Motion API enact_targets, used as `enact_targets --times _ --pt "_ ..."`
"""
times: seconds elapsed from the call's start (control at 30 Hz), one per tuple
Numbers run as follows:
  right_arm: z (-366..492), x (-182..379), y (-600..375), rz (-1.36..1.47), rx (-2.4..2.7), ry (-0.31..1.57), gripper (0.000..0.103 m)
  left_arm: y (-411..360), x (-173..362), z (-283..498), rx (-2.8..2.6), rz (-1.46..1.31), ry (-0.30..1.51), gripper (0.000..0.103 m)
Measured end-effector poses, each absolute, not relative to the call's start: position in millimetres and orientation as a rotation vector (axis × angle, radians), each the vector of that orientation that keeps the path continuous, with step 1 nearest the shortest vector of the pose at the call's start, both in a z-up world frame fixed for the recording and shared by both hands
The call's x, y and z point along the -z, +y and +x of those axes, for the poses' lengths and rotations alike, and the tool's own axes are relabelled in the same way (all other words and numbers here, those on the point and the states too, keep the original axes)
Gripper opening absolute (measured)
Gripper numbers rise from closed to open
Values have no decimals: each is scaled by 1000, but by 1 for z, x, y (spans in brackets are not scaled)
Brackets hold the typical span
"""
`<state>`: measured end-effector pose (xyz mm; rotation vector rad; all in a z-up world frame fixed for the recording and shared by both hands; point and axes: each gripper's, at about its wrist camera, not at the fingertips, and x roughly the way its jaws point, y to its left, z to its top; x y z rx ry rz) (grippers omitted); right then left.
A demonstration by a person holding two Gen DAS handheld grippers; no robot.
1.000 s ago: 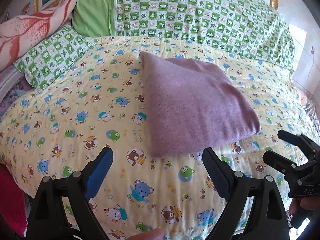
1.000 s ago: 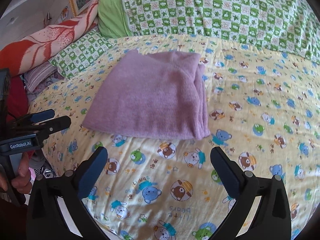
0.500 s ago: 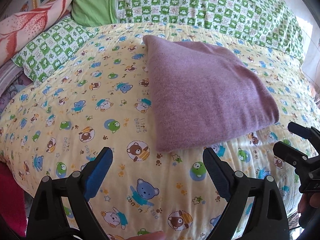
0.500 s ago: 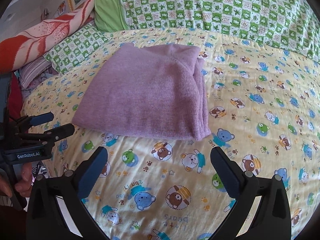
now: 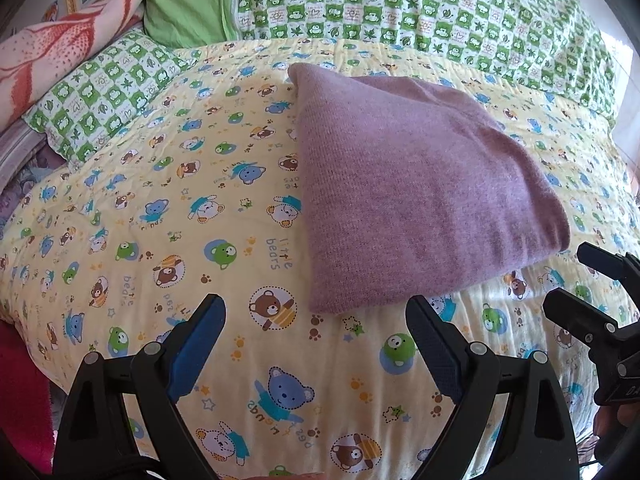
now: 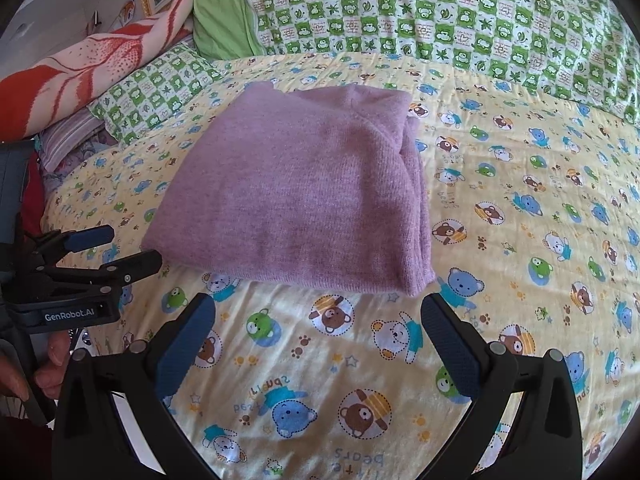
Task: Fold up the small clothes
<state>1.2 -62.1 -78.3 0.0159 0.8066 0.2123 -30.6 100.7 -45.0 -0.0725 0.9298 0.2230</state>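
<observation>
A folded purple knit garment (image 5: 416, 184) lies flat on the bed (image 5: 160, 208), which is covered by a yellow sheet printed with cartoon bears. In the right wrist view the same garment (image 6: 296, 200) shows stacked layers along its right edge, with the folded edge facing the camera.

The left gripper (image 5: 316, 344) hangs just short of the garment's near corner, its jaws spread wide and holding nothing; its blue-padded fingers (image 5: 198, 344) frame bare sheet. The right gripper (image 6: 318, 332) is also wide open and empty, poised just before the garment's near edge without touching it. Each gripper appears at the side of the other's view, and a hand (image 6: 24, 368) grips the handle of the left one.

Behind the garment a green-and-white checked quilt (image 6: 440, 12) spans the head of the bed, with a matching checked pillow (image 5: 100, 96) and a red-and-pink patterned blanket (image 6: 80, 72) to the left.
</observation>
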Motion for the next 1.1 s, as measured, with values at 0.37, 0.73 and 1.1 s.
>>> enact_targets --times 0.37,0.73,1.1 --pt "2 75 -63 25 -216 799 102 95 38 -38 -238 -89 907 92" --pt "0 69 -63 35 -206 779 102 88 32 -44 -234 -75 883 92" --pt "2 68 -63 37 -210 781 102 89 32 -42 -236 -81 887 93"
